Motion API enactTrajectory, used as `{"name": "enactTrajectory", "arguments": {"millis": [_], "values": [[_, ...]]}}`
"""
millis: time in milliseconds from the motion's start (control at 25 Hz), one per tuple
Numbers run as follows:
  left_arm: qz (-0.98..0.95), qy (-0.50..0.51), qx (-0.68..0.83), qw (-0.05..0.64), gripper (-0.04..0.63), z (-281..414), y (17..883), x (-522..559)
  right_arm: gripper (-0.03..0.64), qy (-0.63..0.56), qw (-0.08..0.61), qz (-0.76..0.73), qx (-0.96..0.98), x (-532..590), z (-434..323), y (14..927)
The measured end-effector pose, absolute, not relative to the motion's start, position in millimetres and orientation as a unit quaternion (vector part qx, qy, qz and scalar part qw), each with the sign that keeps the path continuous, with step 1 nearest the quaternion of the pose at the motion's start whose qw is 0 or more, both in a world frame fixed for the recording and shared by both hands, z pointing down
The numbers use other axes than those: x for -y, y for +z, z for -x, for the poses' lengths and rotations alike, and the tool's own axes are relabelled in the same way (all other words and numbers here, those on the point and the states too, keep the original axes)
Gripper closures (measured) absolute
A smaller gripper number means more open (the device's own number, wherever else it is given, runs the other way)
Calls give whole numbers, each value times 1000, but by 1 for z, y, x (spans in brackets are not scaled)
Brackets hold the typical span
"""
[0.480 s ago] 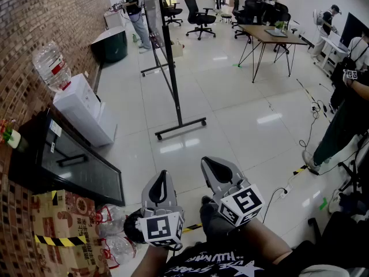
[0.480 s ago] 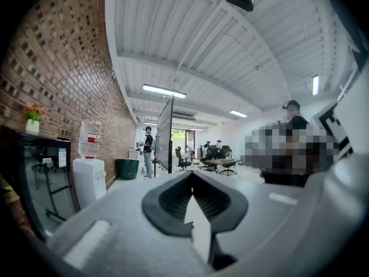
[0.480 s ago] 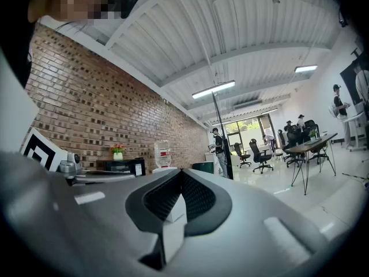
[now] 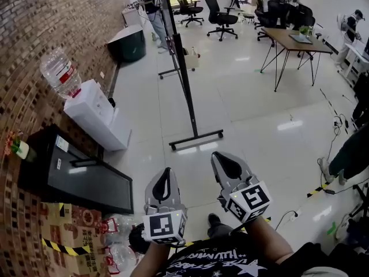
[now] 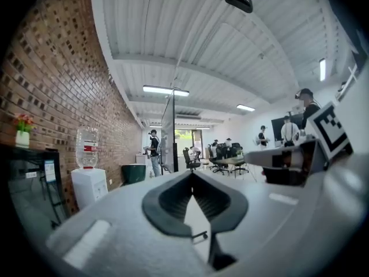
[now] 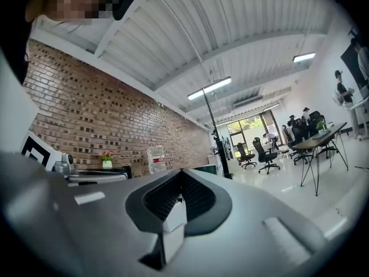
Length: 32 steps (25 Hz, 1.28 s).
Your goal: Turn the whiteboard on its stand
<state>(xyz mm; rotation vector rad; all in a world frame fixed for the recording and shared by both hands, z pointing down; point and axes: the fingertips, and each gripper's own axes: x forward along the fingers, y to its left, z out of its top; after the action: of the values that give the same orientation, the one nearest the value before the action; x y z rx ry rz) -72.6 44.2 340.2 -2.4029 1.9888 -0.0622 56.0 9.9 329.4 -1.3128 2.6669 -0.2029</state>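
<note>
The whiteboard (image 4: 173,33) stands edge-on ahead of me on a black wheeled stand (image 4: 196,138), a thin dark upright on the glossy white floor. Both grippers are held level low in the head view, well short of the stand and touching nothing. My left gripper (image 4: 166,175) is shut and empty. My right gripper (image 4: 222,157), beside it, is also shut and empty. In the left gripper view the whiteboard (image 5: 168,137) rises far beyond the closed jaws (image 5: 191,175). In the right gripper view the whiteboard (image 6: 216,149) shows as a slanted pole past the closed jaws (image 6: 180,173).
A brick wall runs along the left, with a water dispenser (image 4: 95,117), a black cabinet (image 4: 75,172) and a cardboard box (image 4: 69,235) against it. A person (image 4: 151,4) stands behind the board. A desk (image 4: 294,39) and office chairs (image 4: 219,13) stand at the back right. Cables (image 4: 340,120) lie on the floor at right.
The view has shifted forward, and the stand's base sits a little nearer and lower in the head view. Both grippers stay shut, side by side.
</note>
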Motion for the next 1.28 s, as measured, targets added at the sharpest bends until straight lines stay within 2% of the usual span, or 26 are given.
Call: {"name": "enactTrajectory", "arguments": {"millis": [400, 840, 1080, 1280], "values": [[747, -38, -664, 3, 589, 75, 360, 35, 607, -71, 67, 445, -890, 91, -69, 338], [767, -26, -641, -28, 589, 103, 368, 148, 607, -54, 58, 464, -882, 187, -40, 342], [794, -13, -607, 12, 589, 120, 347, 239, 607, -38, 68, 510, -857, 278, -31, 323], [808, -10, -589, 19, 589, 140, 340, 294, 607, -35, 59, 531, -844, 339, -6, 323]]}}
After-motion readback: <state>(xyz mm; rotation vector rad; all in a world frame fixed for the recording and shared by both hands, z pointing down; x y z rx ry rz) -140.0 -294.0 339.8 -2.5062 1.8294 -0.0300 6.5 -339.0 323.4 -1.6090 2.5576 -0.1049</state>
